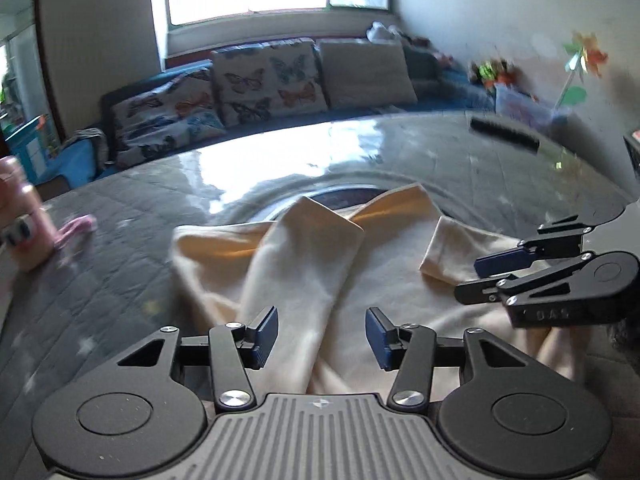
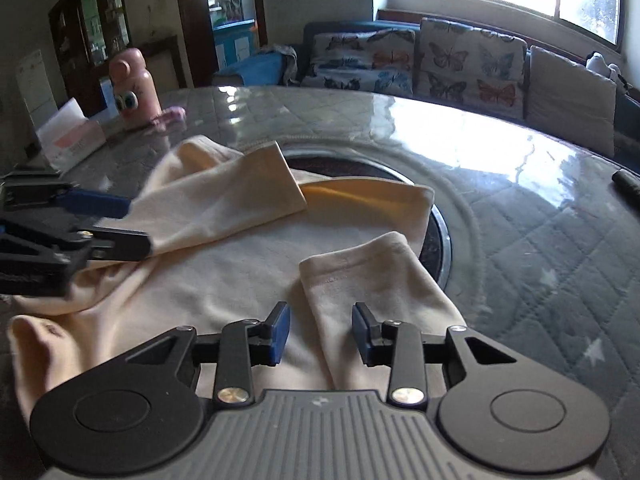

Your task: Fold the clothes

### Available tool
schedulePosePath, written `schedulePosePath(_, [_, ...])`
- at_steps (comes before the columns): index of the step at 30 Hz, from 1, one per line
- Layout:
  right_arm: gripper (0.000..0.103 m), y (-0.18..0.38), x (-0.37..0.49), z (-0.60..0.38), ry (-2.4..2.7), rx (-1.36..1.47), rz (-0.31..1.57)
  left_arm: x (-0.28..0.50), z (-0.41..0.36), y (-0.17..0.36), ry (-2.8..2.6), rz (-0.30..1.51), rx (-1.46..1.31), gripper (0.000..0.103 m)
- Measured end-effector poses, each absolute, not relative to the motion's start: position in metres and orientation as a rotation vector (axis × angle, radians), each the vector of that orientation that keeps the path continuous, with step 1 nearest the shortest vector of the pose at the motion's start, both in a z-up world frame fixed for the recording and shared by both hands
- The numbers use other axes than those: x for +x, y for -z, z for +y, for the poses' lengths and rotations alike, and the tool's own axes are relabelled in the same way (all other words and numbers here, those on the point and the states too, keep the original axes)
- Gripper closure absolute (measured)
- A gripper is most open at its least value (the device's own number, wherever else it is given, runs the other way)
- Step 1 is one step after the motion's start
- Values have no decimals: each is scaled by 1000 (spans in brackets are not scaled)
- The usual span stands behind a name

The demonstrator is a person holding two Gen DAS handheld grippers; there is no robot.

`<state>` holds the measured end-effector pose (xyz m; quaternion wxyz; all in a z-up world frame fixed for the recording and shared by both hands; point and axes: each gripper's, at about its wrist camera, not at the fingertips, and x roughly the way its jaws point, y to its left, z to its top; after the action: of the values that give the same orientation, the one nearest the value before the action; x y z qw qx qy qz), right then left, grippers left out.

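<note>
A cream long-sleeved garment (image 1: 304, 280) lies on a round table under a quilted grey cover (image 1: 120, 280), with both sleeves folded in over the body. My left gripper (image 1: 322, 336) is open, its jaws either side of the left sleeve (image 1: 304, 264) and not closed on it. My right gripper (image 2: 320, 332) is open over the right sleeve (image 2: 368, 280), near its cuff. In the right wrist view the left gripper (image 2: 136, 224) shows at the left over the left sleeve (image 2: 224, 196). In the left wrist view the right gripper (image 1: 472, 276) shows at the right.
A pink bottle with cartoon eyes (image 2: 134, 88) and a small pink item (image 2: 172, 116) stand at the table's far left, beside a white box (image 2: 72, 136). A dark remote (image 1: 504, 134) lies at the far right. A sofa with butterfly cushions (image 1: 268, 76) runs behind the table.
</note>
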<state>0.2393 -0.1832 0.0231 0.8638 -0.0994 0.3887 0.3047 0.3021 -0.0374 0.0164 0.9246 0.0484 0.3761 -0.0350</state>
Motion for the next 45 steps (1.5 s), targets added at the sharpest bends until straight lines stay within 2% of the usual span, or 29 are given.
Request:
schedulePosePath(3, [71, -20, 242, -179, -639, -223, 793, 324, -46, -4, 81, 804, 119, 52])
schedulePosePath(5, [81, -19, 244, -179, -628, -236, 781, 333, -47, 4, 79, 830, 116, 52])
schedulePosePath(7, [96, -19, 245, -183, -614, -233, 775, 339, -46, 12, 64, 849, 112, 57])
schedulePosePath(8, [99, -20, 246, -186, -609, -225, 773, 339, -43, 13, 63, 842, 108, 61])
schedulePosePath(9, [100, -21, 246, -190, -600, -215, 769, 338, -41, 13, 58, 836, 109, 73])
schedulePosePath(10, [100, -23, 246, -194, -591, -208, 761, 338, -39, 12, 50, 832, 106, 91])
schedulePosePath(11, [101, -25, 246, -198, -581, -200, 754, 336, -36, 10, 44, 828, 95, 98])
schedulePosePath(13, [101, -32, 246, -213, -544, -168, 738, 329, -27, 3, 30, 808, 71, 100])
schedulePosePath(25, [101, -61, 220, -327, -260, -25, 665, 222, 81, -62, -256, 594, -129, 101])
schedulePosePath(29, [101, -57, 209, -353, -190, 2, 671, 177, 116, -59, -371, 593, -176, 101])
schedulePosePath(35, [99, -26, 214, -369, -131, 5, 765, 142, 156, -25, -534, 705, -202, 100])
schedulePosePath(41, [87, -42, 199, -361, -141, -36, 739, 111, 142, -29, -500, 710, -145, 91])
schedulePosePath(43, [79, -53, 192, -351, -195, -62, 727, 101, 129, -39, -463, 690, -113, 78])
schedulePosePath(45, [74, -61, 185, -338, -262, -90, 716, 92, 114, -48, -403, 673, -104, 70])
